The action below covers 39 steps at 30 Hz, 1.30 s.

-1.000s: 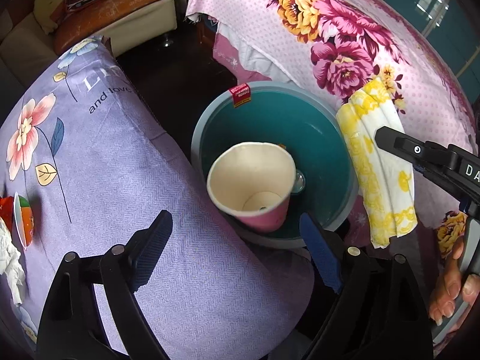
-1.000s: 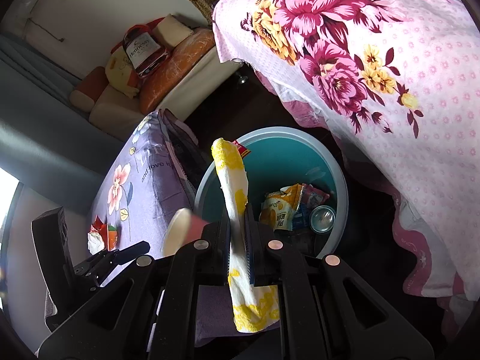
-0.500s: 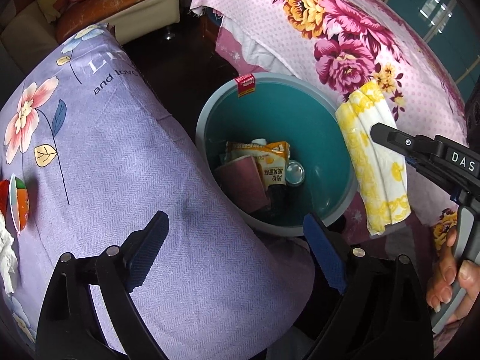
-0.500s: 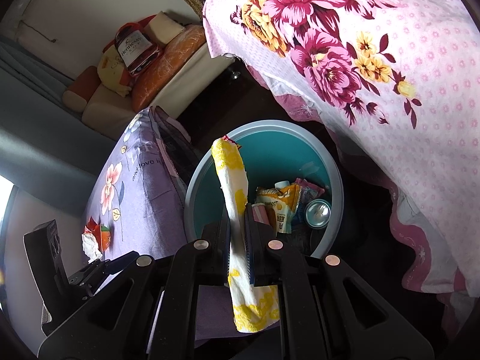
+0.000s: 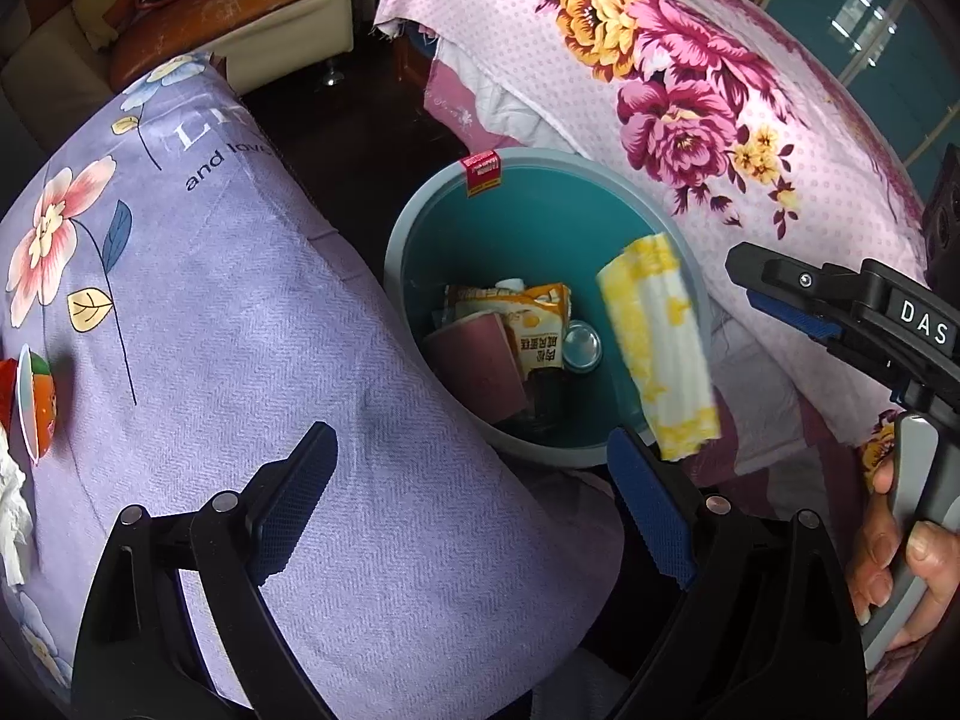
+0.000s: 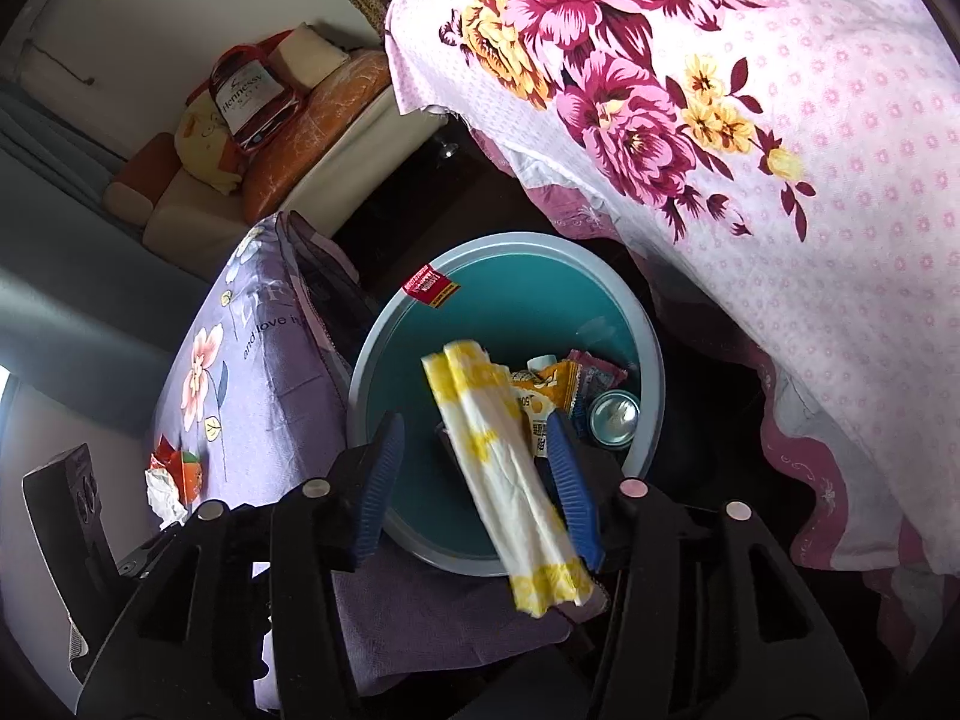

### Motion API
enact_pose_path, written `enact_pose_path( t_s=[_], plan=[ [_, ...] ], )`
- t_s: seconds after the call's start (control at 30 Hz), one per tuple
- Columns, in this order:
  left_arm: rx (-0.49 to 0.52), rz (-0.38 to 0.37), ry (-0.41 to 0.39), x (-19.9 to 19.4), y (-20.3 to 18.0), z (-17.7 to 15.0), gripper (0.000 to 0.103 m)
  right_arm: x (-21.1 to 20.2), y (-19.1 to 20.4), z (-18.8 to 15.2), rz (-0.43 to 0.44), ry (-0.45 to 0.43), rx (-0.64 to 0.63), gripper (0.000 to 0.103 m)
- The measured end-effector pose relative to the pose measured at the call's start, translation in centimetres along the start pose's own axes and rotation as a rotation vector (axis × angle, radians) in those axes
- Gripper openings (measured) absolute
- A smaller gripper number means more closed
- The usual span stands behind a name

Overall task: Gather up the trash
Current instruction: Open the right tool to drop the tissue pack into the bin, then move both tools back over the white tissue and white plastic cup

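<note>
1. Now the right gripper (image 6: 474, 480) has just been opening its jaws, and the yellow-and-white folded cloth (image 6: 510, 480) sits loose between them. It leans on the right blue pad, but nothing squeezes it.
2. In the left wrist view the cloth (image 5: 660, 348) looks blurry and hangs free over the near side of the teal trash bin (image 5: 540, 222). I think it is dropping in.
3. The best thing now is to hold the right gripper steady and keep the jaws wide until the cloth slides off the pad. A small tip toward the bin could help if it sticks.
4. The lower end of the cloth hangs close to the bin's near rim, so it could catch there and flop outside. Watch that end.
5. The left gripper (image 5: 474, 504) is open and empty, just beside the bin over the purple flowered cover (image 5: 210, 312). It should stay out of the way.
6. Already in the bin are a pink paper cup (image 5: 477, 366), an orange snack bag (image 5: 528, 324) and a can (image 5: 581, 347).
7. More trash waits on the purple cover: an orange-and-red wrapper (image 5: 33, 396) and a crumpled white tissue (image 5: 12, 510). I would go for those next.
</note>
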State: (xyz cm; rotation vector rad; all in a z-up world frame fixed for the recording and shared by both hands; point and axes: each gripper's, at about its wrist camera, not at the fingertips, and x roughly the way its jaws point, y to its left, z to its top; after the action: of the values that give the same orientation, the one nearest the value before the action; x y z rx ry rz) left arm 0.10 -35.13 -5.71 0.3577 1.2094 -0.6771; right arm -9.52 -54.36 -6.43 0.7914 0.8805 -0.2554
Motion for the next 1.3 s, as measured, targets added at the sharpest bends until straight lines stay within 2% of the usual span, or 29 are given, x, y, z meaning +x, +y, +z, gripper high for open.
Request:
enact_pose_path(
  t_s=[0.23, 0.33, 0.4, 0.87, 1.13, 1.3],
  plan=[
    [-0.015, -0.003, -0.012, -0.6, 1.2, -0.6, 0.092, 0.6, 1.6, -0.4, -0.002, 0.025, -0.013, 0.067],
    [-0.033, -0.014, -0.016, -0.9, 2.0, -0.7, 0.092, 0.9, 2.6, -0.7, -0.006, 0.038, -0.029, 0.069],
    [-0.045, -0.028, -0.018, -1.1, 2.4, -1.0, 0.092, 1.0, 3.2, -0.8, -0.008, 0.051, -0.035, 0.074],
    [-0.136, -0.061, -0.039, -2.7, 7.0, -3.6, 0.093, 2.7, 9.6, -2.7, -0.034, 0.101, -0.145, 0.074],
    [-0.251, -0.067, -0.082, -5.3, 13.3, -6.3, 0.093, 4.9, 15.6, -4.7, -0.029, 0.162, -0.264, 0.074],
    [-0.298, -0.013, -0.129, -7.6, 18.0, -8.4, 0.093, 6.3, 19.7, -6.0, -0.030, 0.194, -0.345, 0.074]
  ],
)
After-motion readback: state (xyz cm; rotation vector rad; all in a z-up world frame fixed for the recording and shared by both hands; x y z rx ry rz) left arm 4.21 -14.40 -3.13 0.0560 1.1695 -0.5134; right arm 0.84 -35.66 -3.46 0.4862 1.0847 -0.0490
